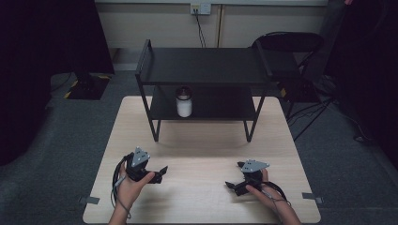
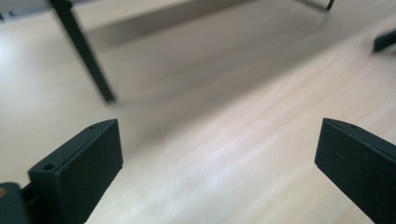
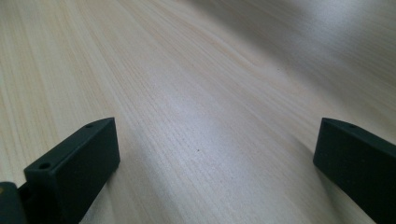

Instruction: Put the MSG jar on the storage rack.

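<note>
A jar (image 1: 184,104) with white contents and a dark lid stands on the lower level of a black two-tier shelf (image 1: 202,65) at the back of the table. My left gripper (image 1: 161,174) rests low over the front left of the table, pointing right, far from the jar. In its own view my left gripper (image 2: 222,135) is open with bare wood between the jaws. My right gripper (image 1: 233,174) sits at the front right, pointing left. Its own view has my right gripper (image 3: 217,135) open too, holding nothing.
The light wooden table (image 1: 202,150) lies bare between the grippers and the shelf. A shelf leg (image 2: 84,51) stands ahead of the left gripper, and the other gripper's jaw tip (image 2: 385,41) shows far right. A dark chair (image 1: 291,47) stands behind the table at right.
</note>
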The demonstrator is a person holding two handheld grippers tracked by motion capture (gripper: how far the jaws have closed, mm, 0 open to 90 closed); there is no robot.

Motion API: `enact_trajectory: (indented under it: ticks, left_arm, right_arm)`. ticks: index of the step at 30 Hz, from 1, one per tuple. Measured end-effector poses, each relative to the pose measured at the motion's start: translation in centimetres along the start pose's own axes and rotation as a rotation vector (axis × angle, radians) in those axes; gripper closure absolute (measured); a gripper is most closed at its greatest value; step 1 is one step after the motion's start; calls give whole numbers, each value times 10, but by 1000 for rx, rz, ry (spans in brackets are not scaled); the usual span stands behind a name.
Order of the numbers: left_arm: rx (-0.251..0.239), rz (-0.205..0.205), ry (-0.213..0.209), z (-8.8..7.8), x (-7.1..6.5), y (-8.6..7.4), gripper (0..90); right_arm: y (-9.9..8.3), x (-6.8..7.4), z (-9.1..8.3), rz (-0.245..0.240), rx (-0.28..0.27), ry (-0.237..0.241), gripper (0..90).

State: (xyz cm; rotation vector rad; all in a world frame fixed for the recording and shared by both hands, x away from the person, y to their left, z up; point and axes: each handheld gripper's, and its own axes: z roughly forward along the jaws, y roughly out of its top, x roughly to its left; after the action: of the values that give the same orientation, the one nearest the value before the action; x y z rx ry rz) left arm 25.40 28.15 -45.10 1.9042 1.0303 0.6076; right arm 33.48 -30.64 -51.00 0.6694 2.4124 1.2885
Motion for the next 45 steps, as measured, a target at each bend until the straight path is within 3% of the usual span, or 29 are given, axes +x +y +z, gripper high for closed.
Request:
enact_trajectory:
  ticks: [4,9,23,45]
  left_arm:
    - [-2,-10,-3,-5,0,-26,3]
    - [8,-11,-3,-6,-4,-43,4]
    - [28,-8,-18,-6,-3,-55,5]
    - [28,-12,-29,-6,-2,-57,5]
  right_arm:
    - [0,0,0,0,0,0,0]
    - [0,0,0,0,0,0,0]
    - [0,0,0,0,0,0,0]
    - [0,0,0,-1,0,0,0]
